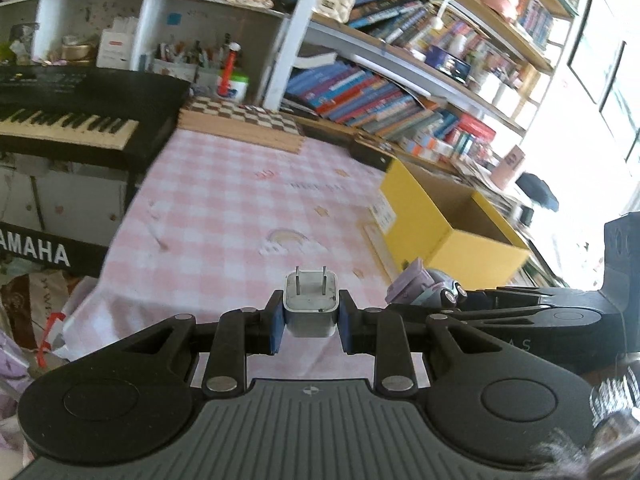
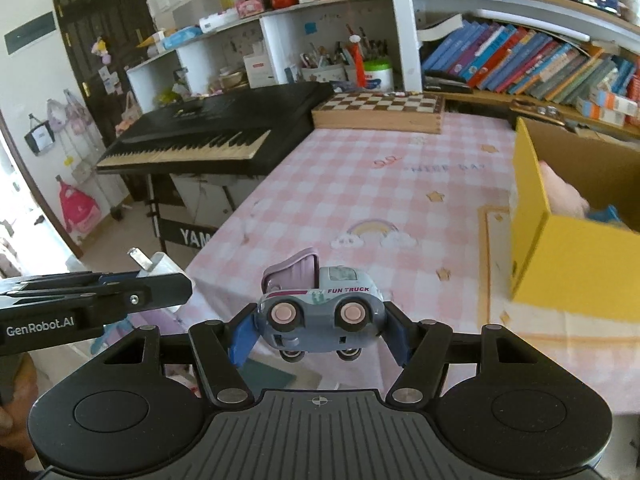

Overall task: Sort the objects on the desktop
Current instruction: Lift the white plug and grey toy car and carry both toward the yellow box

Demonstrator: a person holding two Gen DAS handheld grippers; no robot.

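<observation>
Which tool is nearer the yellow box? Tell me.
Right. The right tool, gripping the toy truck, sits beside the yellow box; the left tool, holding the charger plug, is farther left.

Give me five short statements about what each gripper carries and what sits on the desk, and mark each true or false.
1. The left gripper is shut on a white plug adapter with its prongs pointing away from the camera. True.
2. The right gripper is empty. False: it is shut on a toy truck lettered FUN TRUCK.
3. The yellow box stands open on the pink checked tablecloth. True.
4. The chessboard box lies inside the yellow box. False: it sits at the far end of the table, beside the keyboard.
5. The toy truck rests on the tablecloth. False: it is held up between the pads, on its side.
</observation>
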